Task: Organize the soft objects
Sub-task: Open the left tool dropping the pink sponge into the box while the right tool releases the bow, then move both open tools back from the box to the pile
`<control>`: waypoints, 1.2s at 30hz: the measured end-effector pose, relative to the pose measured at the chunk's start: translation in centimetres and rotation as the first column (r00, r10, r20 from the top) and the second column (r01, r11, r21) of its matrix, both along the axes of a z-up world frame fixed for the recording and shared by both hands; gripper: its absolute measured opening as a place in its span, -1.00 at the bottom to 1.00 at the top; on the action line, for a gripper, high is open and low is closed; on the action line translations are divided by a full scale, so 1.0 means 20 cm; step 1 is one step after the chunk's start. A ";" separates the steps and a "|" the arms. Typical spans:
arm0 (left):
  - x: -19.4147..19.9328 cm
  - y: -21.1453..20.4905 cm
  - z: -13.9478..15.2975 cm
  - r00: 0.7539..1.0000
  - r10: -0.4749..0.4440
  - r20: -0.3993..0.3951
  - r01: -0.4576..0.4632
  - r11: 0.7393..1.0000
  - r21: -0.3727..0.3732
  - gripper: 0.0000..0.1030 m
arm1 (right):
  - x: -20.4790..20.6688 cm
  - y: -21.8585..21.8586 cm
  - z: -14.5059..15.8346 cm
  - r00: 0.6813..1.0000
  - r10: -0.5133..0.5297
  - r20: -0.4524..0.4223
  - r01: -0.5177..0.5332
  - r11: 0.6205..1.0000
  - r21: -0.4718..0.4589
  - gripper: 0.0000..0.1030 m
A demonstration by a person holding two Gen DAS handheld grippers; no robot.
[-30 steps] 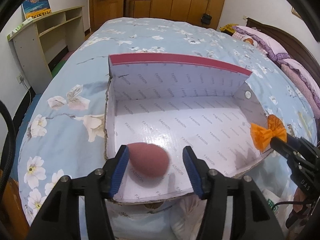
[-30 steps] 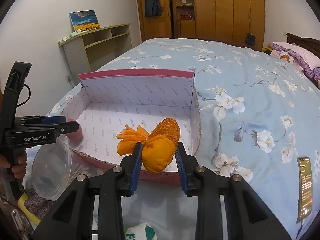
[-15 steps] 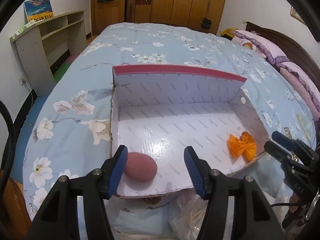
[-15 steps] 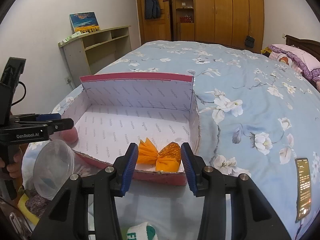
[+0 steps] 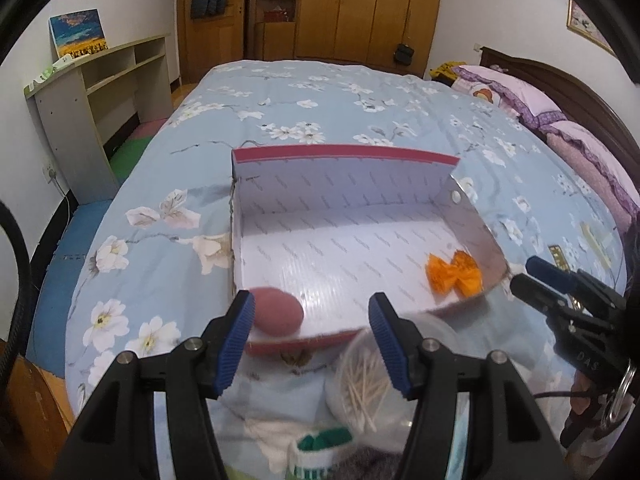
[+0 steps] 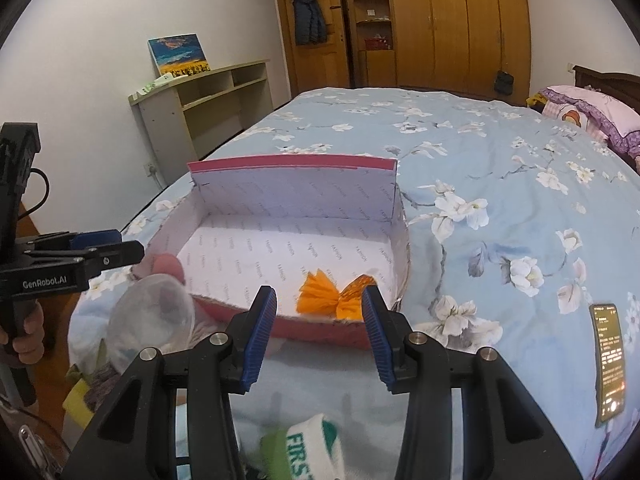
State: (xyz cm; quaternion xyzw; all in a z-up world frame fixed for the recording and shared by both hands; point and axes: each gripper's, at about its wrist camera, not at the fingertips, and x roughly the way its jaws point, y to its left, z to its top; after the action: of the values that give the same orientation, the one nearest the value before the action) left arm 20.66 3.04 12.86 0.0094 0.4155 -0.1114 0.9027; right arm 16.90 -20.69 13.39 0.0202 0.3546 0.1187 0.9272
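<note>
On the bed (image 6: 500, 184), both spread, empty hand-held grippers (image 5: 312, 334) (image 6: 318, 330) have backed away from the box (image 6: 296, 200).

bed (image 6: 500, 168) — floral blue cover | on it: open box (image 6: 296, 184), phone (image 6: 608, 360) — well apart

Grippers: two, a left gripper (image 5: 312, 334) and a right gripper (image 6: 320, 328), each with two blue-padded fingers, spread and empty.

Cardboard box (image 5: 344, 188): one, on the bed (image 5: 320, 96).

Soft items inside the box: two. One pink sponge (image 5: 278, 311), one orange bow (image 5: 454, 273).

Clear plastic cup (image 6: 150, 312): one. Cotton swabs (image 5: 366, 390) in a clear container: a bundle, too many to count.

White-and-green sock (image 6: 316, 450): one.

Phone (image 6: 609, 362): one, on the bedspread.

Pillows (image 5: 516, 94): two visible.

Painting (image 6: 179, 53): one, on one shelf unit (image 6: 200, 100).
</note>
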 end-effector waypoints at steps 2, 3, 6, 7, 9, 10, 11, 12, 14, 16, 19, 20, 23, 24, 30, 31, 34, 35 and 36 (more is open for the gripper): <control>-0.05 0.00 0.01 1.000 -0.007 0.002 0.007 1.000 0.002 0.21 | -0.03 0.00 0.01 1.000 0.004 -0.001 -0.004 1.000 0.008 -0.12; -0.06 0.00 0.01 1.000 -0.009 0.004 0.009 1.000 0.002 0.21 | -0.04 0.01 0.01 1.000 0.006 -0.001 -0.006 1.000 0.011 -0.12; -0.14 0.01 0.02 1.000 -0.011 0.013 0.011 1.000 0.004 0.21 | -0.09 0.01 0.03 1.000 0.016 0.008 -0.016 1.000 0.020 -0.12; -0.16 0.02 0.03 1.000 -0.012 0.015 0.012 1.000 0.005 0.21 | -0.11 0.01 0.03 1.000 0.018 0.011 -0.018 1.000 0.021 -0.12; -0.21 0.02 0.03 1.000 -0.016 0.019 0.016 1.000 0.007 0.21 | -0.15 0.02 0.04 1.000 0.022 0.015 -0.023 0.999 0.025 -0.12; -0.23 0.03 0.03 1.000 -0.018 0.019 0.018 1.000 0.007 0.21 | -0.16 0.02 0.04 1.000 0.024 0.015 -0.024 0.999 0.027 -0.12; -0.25 0.03 0.03 1.000 -0.022 0.019 0.021 1.000 0.008 0.21 | -0.18 0.02 0.04 1.000 0.025 0.015 -0.025 0.999 0.029 -0.11; -0.28 0.03 0.03 0.999 -0.028 0.019 0.028 1.000 0.009 0.21 | -0.20 0.02 0.04 1.000 0.027 0.014 -0.028 0.999 0.030 -0.12; -0.33 0.04 0.03 0.999 -0.031 0.021 0.031 0.999 0.013 0.22 | -0.23 0.03 0.04 0.999 0.031 0.011 -0.032 0.999 0.028 -0.12; -0.38 0.05 0.02 1.000 -0.024 0.021 0.023 1.000 0.014 0.22 | -0.26 0.03 0.04 0.999 0.035 0.009 -0.035 0.999 0.027 -0.11; -0.42 0.08 0.00 1.000 -0.009 0.005 0.009 1.000 0.002 0.22 | -0.30 0.04 0.03 0.999 0.038 0.004 -0.038 0.999 0.026 -0.11; -0.44 0.09 -0.01 1.000 -0.007 -0.002 0.007 1.000 -0.002 0.22 | -0.31 0.04 0.03 0.999 0.039 0.002 -0.039 0.999 0.027 -0.11; -0.49 0.10 -0.03 1.000 -0.003 -0.019 0.003 1.000 -0.005 0.22 | -0.35 0.05 0.02 0.999 0.042 -0.007 -0.042 0.999 0.028 -0.11; -0.50 0.11 -0.04 1.000 -0.004 -0.024 0.004 1.000 -0.005 0.22 | -0.36 0.05 0.01 0.999 0.042 -0.010 -0.042 0.999 0.029 -0.11; -0.60 0.12 -0.09 0.998 -0.008 -0.055 0.007 1.000 -0.016 0.22 | -0.43 0.07 -0.01 0.998 0.050 -0.024 -0.049 0.998 0.042 -0.11; -0.63 0.12 -0.10 0.998 -0.012 -0.059 0.011 1.000 -0.022 0.22 | -0.44 0.07 -0.01 0.998 0.050 -0.025 -0.049 0.998 0.045 -0.11; -0.69 0.12 -0.10 0.998 -0.027 -0.059 0.025 0.999 -0.033 0.22 | -0.48 0.08 -0.02 0.998 0.056 -0.035 -0.054 0.997 0.056 -0.11; -0.70 0.12 -0.09 0.998 -0.031 -0.057 0.029 0.999 -0.033 0.22 | -0.49 0.08 -0.03 0.998 0.058 -0.038 -0.055 0.997 0.059 -0.11; -0.72 0.12 -0.09 0.998 -0.033 -0.055 0.031 0.999 -0.032 0.22 | -0.50 0.09 -0.03 0.997 0.060 -0.041 -0.058 0.996 0.061 -0.11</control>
State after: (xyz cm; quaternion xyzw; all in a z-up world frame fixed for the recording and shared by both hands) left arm 6.21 5.35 11.01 -0.0009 0.4385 -0.1326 0.8889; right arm 6.92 -18.89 12.77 0.0398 0.3714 0.1562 0.9144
